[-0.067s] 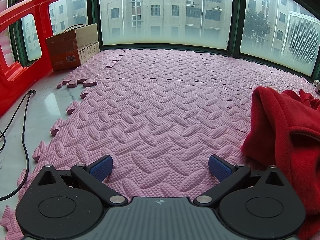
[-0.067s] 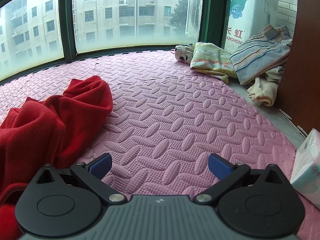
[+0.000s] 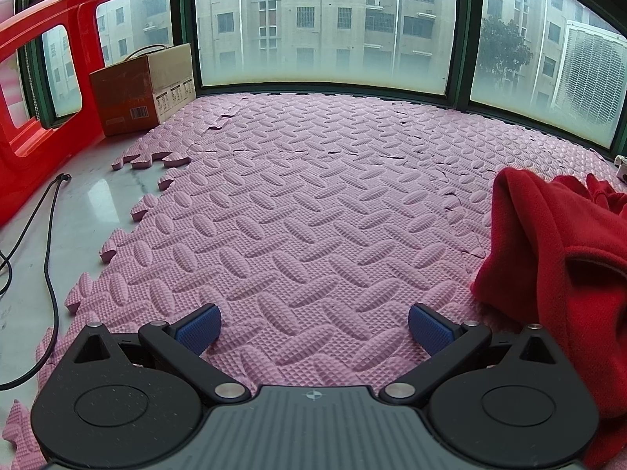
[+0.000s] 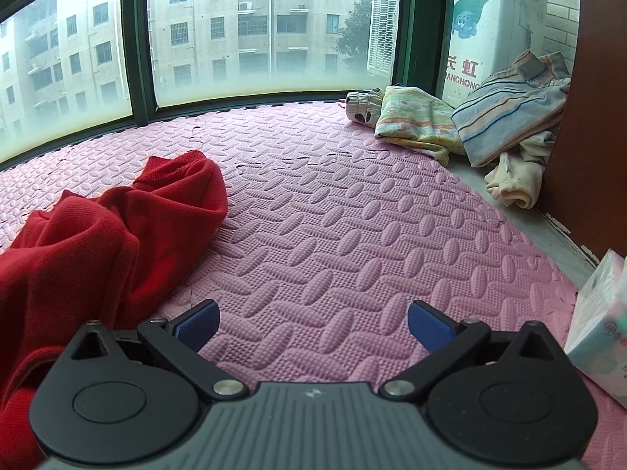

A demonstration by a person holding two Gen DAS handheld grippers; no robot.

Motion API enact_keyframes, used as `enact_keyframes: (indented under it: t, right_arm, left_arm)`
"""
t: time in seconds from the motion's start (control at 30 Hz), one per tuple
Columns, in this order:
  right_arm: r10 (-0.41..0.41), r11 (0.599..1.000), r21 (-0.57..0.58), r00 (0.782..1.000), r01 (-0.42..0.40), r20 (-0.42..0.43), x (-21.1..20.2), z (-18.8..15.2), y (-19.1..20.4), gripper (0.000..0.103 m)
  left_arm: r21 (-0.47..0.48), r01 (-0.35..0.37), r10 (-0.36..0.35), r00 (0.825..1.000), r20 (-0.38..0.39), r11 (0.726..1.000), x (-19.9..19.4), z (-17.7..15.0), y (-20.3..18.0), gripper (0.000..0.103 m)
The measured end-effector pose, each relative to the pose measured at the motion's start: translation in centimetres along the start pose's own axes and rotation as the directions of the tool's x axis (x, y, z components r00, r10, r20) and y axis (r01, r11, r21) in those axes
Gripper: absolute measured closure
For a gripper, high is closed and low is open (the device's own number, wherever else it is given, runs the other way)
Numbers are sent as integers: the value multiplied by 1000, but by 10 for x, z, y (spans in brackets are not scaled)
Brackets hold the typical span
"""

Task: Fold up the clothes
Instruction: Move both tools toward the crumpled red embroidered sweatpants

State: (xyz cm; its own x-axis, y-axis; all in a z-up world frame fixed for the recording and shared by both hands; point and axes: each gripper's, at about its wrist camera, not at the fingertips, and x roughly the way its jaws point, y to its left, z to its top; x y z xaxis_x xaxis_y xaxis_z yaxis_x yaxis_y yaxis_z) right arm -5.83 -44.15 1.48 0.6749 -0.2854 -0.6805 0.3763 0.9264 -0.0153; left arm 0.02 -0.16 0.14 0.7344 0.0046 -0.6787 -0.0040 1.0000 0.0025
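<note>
A crumpled red garment (image 3: pixel 556 258) lies in a heap on the pink foam mat (image 3: pixel 313 215), at the right of the left wrist view. The same red garment (image 4: pixel 102 235) fills the left of the right wrist view. My left gripper (image 3: pixel 313 329) hovers low over bare mat just left of the heap, open, nothing between its blue pads (image 3: pixel 198 327). My right gripper (image 4: pixel 313 325) is open too, over bare mat just right of the heap, its left pad (image 4: pixel 198 323) close to the cloth but apart from it.
A cardboard box (image 3: pixel 145 88) and a red plastic frame (image 3: pixel 39 78) stand at the far left, with a black cable (image 3: pixel 47 235) on the bare floor. Several other clothes (image 4: pixel 470 121) are piled far right by a brown panel (image 4: pixel 588 98). A tissue pack (image 4: pixel 599 321) sits near right.
</note>
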Motion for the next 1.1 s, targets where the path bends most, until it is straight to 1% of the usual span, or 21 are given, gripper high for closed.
enact_keyframes:
  t: [0.1, 0.13, 0.17, 0.2, 0.27, 0.43, 0.6, 0.7, 0.9, 1.1]
  right_arm:
    - [13, 1000, 8, 1000, -13, -1, 2, 2, 0, 0]
    - [12, 1000, -4, 1000, -12, 21, -3, 0, 2, 0]
    - [5, 1000, -28, 998, -4, 68, -16, -5, 6, 0]
    - [17, 999, -35, 995, -13, 99, -28, -9, 7, 0]
    - [56, 997, -53, 995, -52, 81, -42, -11, 9, 0]
    - [109, 990, -100, 991, -101, 81, -57, -21, 22, 0]
    - [171, 978, -133, 982, -159, 82, -70, -33, 31, 0]
    - [191, 972, -155, 978, -176, 83, -77, -38, 40, 0]
    - [232, 959, -180, 970, -218, 65, -86, -45, 51, 0]
    - [251, 952, -193, 966, -236, 58, -89, -49, 55, 0]
  left_arm:
    - [-13, -6, 5, 1000, -13, 1000, -6, -1, -2, 0]
    - [-9, -6, 6, 1000, -11, 1000, -12, -3, -4, 0]
    - [-6, -6, 5, 1000, -16, 1000, -18, -4, -7, 0]
    - [-7, 0, 0, 1000, -24, 1000, -22, -4, -8, 0]
    - [-11, 16, -17, 999, -33, 1000, -30, -2, -9, 0]
    - [-8, 57, -57, 998, -28, 998, -56, -5, -20, 0]
    - [-2, 96, -96, 995, -39, 995, -74, -12, -38, 0]
    - [13, 106, -105, 994, -41, 994, -82, -18, -48, 0]
    - [17, 149, -148, 987, -55, 989, -92, -25, -62, 0]
    - [52, 172, -169, 984, -57, 984, -100, -29, -75, 0]
